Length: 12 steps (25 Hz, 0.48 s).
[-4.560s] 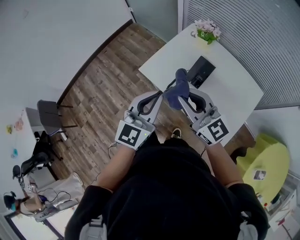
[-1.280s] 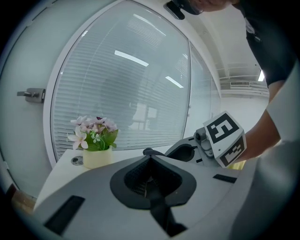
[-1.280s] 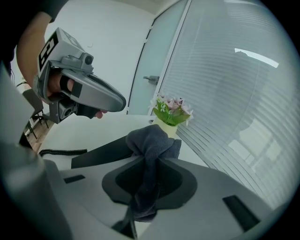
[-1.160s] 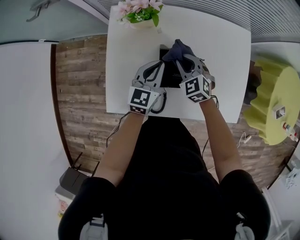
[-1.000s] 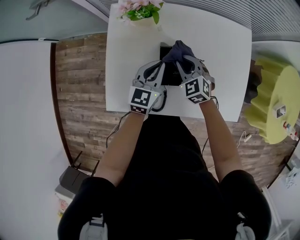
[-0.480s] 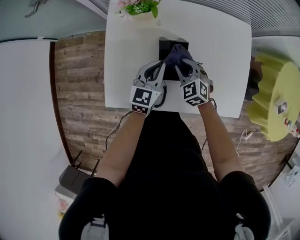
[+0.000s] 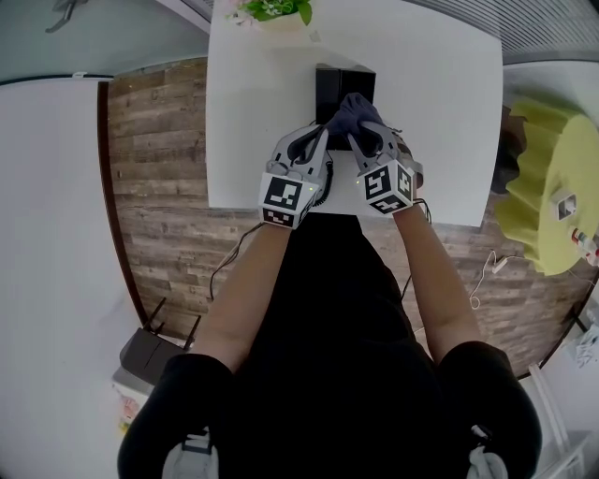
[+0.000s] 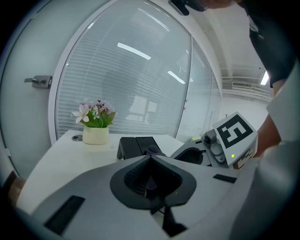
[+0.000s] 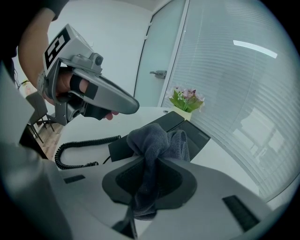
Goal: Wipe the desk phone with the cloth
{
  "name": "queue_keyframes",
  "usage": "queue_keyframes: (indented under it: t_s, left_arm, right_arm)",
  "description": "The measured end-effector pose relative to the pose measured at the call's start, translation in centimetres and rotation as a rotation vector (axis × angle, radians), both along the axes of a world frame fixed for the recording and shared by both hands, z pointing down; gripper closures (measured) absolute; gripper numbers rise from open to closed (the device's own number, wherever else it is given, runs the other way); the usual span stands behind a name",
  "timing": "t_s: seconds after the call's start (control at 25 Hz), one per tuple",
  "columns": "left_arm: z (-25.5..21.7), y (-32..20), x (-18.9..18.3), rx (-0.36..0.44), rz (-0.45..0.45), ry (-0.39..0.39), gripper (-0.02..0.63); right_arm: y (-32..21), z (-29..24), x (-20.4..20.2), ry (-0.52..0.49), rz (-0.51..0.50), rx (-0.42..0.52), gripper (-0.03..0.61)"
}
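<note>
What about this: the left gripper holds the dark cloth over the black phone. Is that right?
Not quite. The right gripper holds the dark cloth over the black phone; the right gripper view shows it pinched in those jaws. The left gripper is shut on nothing.

In the head view, the near part of the desk phone (image 7: 335, 86) is covered by the cloth (image 7: 353, 110) and the right gripper (image 7: 357, 137), and its surface detail is too small to be made out. The coiled cord (image 7: 328, 184) is largely hidden beneath the left gripper (image 7: 322, 138). The flower pot (image 7: 270, 11) is cut off by the top edge. In the left gripper view, the phone's near edge is masked by the fingers (image 8: 93, 197).
</note>
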<state>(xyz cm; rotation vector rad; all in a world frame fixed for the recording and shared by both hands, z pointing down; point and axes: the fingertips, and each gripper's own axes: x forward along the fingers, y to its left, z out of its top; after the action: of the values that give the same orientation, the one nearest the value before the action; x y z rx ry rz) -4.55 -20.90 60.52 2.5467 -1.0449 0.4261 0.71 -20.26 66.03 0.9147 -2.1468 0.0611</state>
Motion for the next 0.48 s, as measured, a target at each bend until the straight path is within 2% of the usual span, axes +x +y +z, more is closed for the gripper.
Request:
queue_keyframes:
  t_s: [0.48]
  left_arm:
    - [-0.3,1.9,-0.8,0.005,0.009,-0.001,0.603]
  right_arm:
    - [3.7,1.7,-0.4,0.009,0.011,-0.065,0.502]
